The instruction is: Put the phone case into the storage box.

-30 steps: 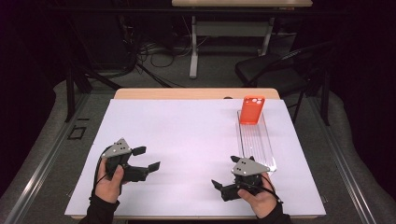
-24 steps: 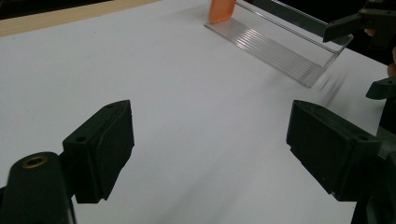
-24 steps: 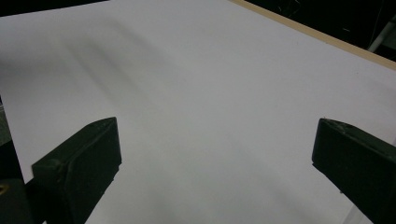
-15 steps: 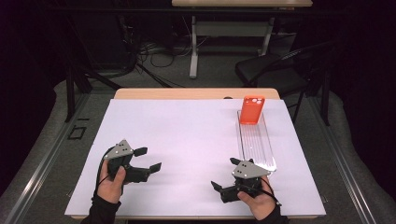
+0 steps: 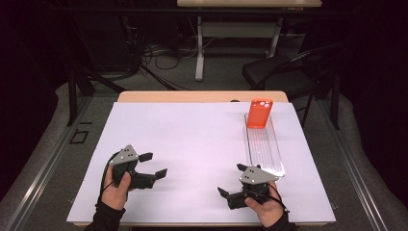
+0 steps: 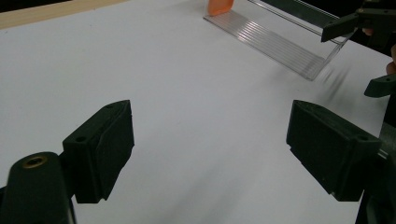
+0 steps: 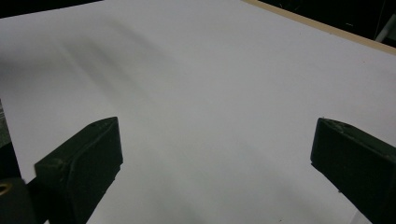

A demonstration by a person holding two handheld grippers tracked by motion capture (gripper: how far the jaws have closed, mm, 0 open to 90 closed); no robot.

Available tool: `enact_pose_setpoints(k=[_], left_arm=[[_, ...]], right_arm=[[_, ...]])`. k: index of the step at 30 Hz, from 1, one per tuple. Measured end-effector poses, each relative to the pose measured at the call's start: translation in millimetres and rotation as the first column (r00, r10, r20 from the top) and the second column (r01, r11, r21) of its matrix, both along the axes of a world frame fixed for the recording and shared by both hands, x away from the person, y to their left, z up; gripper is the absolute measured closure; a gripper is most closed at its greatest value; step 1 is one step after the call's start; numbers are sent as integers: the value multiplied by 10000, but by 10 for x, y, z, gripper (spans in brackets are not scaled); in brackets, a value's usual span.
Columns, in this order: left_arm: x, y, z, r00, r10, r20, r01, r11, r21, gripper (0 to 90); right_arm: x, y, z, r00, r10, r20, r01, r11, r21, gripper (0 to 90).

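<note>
Orange phone case point(image 5: 260, 113) stands at the far end of a clear ribbed tray point(image 5: 263, 149), on the white sheet point(image 5: 192, 144) that covers the table, leaning back towards twelve o'clock with its camera cutout at the top. Its long axis runs near upright; the tray's long axis runs from twelve to six o'clock, near the sheet's right edge. Right gripper point(image 5: 231, 191) rests low on the sheet at the tray's near end, just beside its near left corner, jaws spread wide and empty, pointing towards nine o'clock, away from the tray. From this gripper the case lies at about one o'clock, along the tray's length. Left gripper point(image 5: 154, 165) sits well apart on the left half of the sheet, jaws wide and empty, pointing towards three o'clock; in its own view the case point(image 6: 219, 6) and tray point(image 6: 280, 39) lie up and to the right, with the right gripper point(image 6: 355, 51) at the frame's edge. Judgement: the right hand is clearly the nearer one, but it must first turn its jaws from nine o'clock round to twelve or one before any reach for the case.
</note>
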State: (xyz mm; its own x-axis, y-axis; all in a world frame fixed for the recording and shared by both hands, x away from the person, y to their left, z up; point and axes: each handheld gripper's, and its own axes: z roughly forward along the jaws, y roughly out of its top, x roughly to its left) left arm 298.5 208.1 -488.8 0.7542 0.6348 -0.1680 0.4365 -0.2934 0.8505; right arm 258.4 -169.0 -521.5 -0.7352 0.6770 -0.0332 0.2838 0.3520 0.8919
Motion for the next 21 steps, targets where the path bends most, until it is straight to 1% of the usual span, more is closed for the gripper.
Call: enact_pose_setpoints(k=[21], left_arm=[[2, -11, -11, 10000, 29, -32, -29, 10000, 15, 152]], right_arm=[[5, -13, -30, 10000, -7, -91, 6, 10000, -54, 22]])
